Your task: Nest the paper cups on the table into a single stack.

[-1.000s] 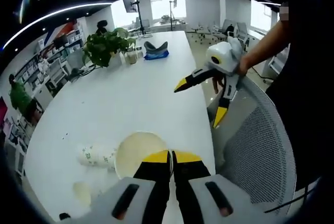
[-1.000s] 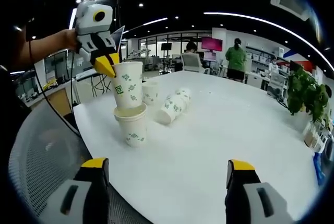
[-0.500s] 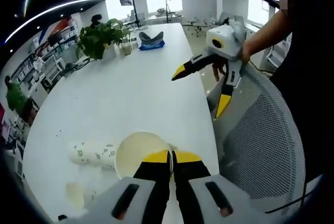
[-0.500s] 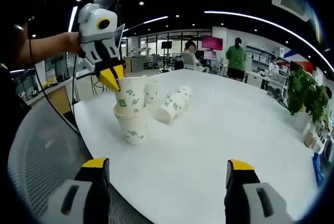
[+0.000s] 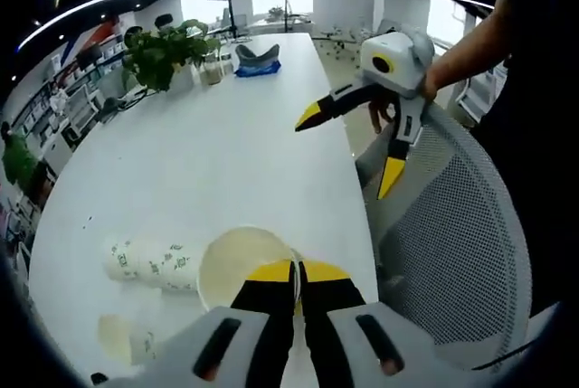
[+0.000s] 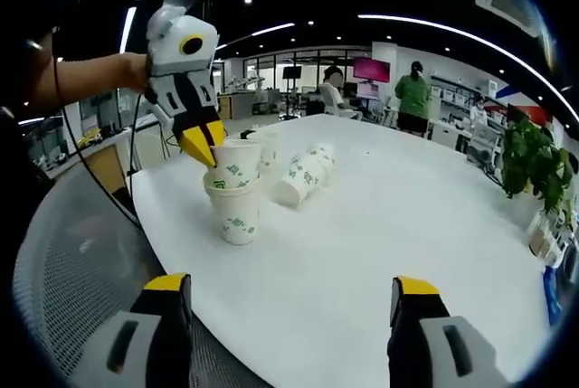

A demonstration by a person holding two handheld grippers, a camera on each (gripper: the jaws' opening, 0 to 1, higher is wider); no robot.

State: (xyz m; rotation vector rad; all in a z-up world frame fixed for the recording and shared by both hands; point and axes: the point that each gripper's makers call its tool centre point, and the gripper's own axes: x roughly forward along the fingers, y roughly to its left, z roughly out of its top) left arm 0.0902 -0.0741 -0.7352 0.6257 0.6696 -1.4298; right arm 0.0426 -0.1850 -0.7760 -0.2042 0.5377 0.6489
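White paper cups sat near the counter (image 6: 380, 252) edge. Our left tool (image 6: 204, 146) pinched the rim of the upper cup (image 6: 233, 164), which sat partly down inside the lower cup (image 6: 237, 216), held by the rim, we judged, so the body could slide in. Just right, another upright cup (image 6: 263, 151) and a lying stack (image 6: 303, 175) (already nested) waited. Our right tool (image 6: 289, 307) hung spread and empty over the counter edge, well apart, probably keeping clear.
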